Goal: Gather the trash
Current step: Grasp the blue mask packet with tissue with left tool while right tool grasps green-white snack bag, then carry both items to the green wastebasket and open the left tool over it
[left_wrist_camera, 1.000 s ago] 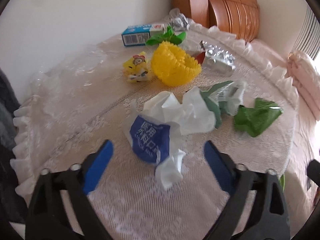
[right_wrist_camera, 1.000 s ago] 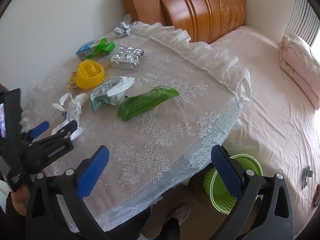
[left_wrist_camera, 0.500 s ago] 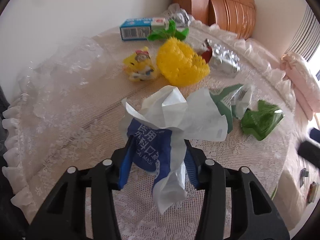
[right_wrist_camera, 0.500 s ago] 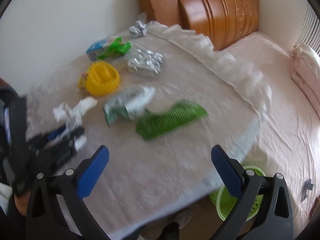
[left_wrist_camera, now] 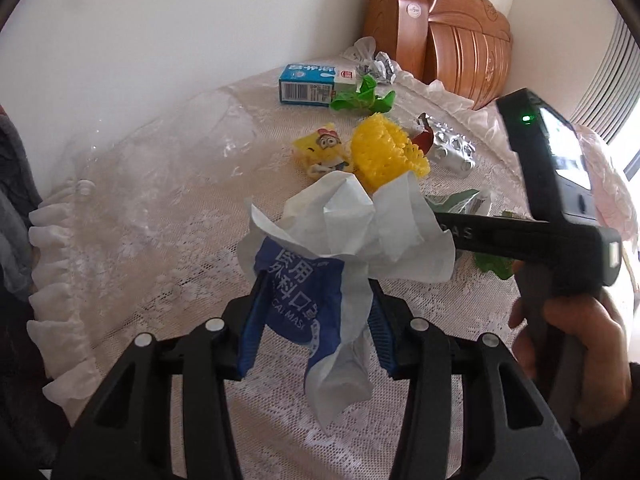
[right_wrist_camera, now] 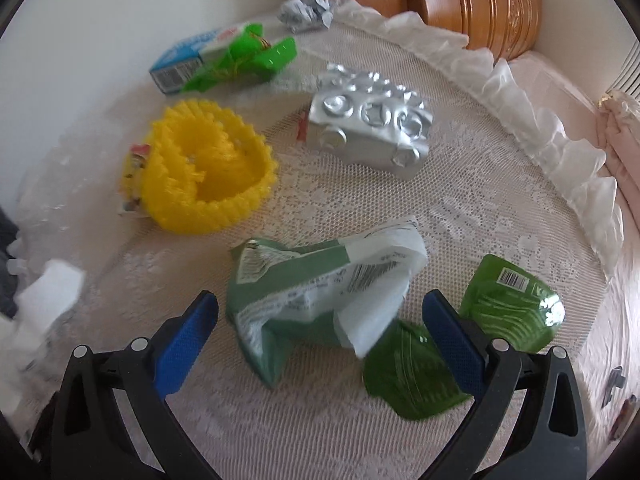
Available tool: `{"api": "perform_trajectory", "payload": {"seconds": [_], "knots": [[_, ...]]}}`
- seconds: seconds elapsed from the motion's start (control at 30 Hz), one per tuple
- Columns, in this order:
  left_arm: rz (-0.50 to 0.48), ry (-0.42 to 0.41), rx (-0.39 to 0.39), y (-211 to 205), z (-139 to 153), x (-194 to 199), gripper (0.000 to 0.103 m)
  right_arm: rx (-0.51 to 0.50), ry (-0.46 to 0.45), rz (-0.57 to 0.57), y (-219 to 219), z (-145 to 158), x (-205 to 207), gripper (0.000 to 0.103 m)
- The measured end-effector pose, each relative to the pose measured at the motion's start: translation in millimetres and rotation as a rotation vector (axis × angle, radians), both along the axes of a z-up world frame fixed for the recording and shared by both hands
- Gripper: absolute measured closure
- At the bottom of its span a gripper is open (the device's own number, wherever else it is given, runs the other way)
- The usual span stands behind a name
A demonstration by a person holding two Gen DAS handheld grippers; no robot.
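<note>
On the round table covered with a white lace cloth point(right_wrist_camera: 460, 208) several pieces of trash lie apart from each other. One yellow bristly plastic basket point(right_wrist_camera: 208, 176) stands there and its hollow holds nothing that I can see; one small yellow cartoon wrapper point(left_wrist_camera: 322, 152) lies just beside it. Behind them lies one blue and white carton box point(left_wrist_camera: 310, 85), with one bright green crumpled plastic piece point(right_wrist_camera: 248, 60) touching its end, and one ball of crumpled grey paper point(right_wrist_camera: 306, 8) sits near the frilled edge. One silver foil blister pack point(right_wrist_camera: 370, 120) lies beside the basket. The left gripper point(left_wrist_camera: 316, 320) is closed on the crumpled white paper with a blue printed mask wrapper point(left_wrist_camera: 340, 240); its blue pads press the blue part from both sides, the white paper spreads above them and one tail hangs below. It seems lifted a little above the cloth. The right gripper point(right_wrist_camera: 320, 328) has its jaws wide apart and holds nothing; the crumpled green and white paper packet point(right_wrist_camera: 320, 292) lies on the cloth between the two blue pads, not touched by them. One shiny green plastic pouch point(right_wrist_camera: 512, 308) lies partly under the right pad. A hand point(left_wrist_camera: 568, 336) grips the black handle of the right gripper.
</note>
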State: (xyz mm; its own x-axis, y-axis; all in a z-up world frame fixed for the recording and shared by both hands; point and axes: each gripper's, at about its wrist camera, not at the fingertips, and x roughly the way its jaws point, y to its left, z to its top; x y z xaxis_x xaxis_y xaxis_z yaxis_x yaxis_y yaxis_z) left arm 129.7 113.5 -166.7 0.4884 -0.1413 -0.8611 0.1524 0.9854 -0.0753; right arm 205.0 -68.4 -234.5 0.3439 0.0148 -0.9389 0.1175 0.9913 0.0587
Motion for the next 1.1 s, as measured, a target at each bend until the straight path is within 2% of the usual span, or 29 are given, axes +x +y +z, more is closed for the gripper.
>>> {"api": "perform_trajectory", "payload": {"seconds": [0.07,0.1,0.13,0.37,0.57,0.73,0.8,0.93,1.1], "knots": [[-0.001,0.000,0.000,3.0,-0.8,-1.6,0.058,-0.020,-0.008,-0.002,0.4,-0.8,3.0,0.003],[0.000,0.000,0.001,4.0,-0.9,-2.3,0.058,-0.017,-0.013,-0.003,-0.5,0.3,3.4,0.009],[0.001,-0.001,0.002,4.7,-0.8,-1.7,0.058,-0.013,-0.018,-0.002,-0.7,1.7,4.5,0.019],[-0.003,-0.014,0.010,3.5,4.4,-2.0,0.058,0.043,-0.051,0.020,-2.1,15.7,7.9,0.025],[-0.030,-0.056,0.021,-4.8,25.9,-14.6,0.058,0.119,-0.154,0.024,-10.9,56.7,-15.3,0.025],[-0.117,-0.090,0.017,-35.4,48.3,-32.2,0.058,0.137,-0.254,-0.031,-47.5,97.0,-82.3,0.025],[-0.174,-0.113,0.013,-58.1,58.6,-45.3,0.058,0.122,-0.281,-0.079,-80.2,110.2,-119.1,0.025],[-0.277,-0.136,-0.007,-110.0,72.4,-76.0,0.057,0.057,-0.277,-0.194,-146.5,122.6,-200.9,0.025],[-0.443,-0.114,-0.076,-190.6,78.4,-123.9,0.057,-0.035,-0.247,-0.366,-222.9,122.0,-293.8,0.025]]}}
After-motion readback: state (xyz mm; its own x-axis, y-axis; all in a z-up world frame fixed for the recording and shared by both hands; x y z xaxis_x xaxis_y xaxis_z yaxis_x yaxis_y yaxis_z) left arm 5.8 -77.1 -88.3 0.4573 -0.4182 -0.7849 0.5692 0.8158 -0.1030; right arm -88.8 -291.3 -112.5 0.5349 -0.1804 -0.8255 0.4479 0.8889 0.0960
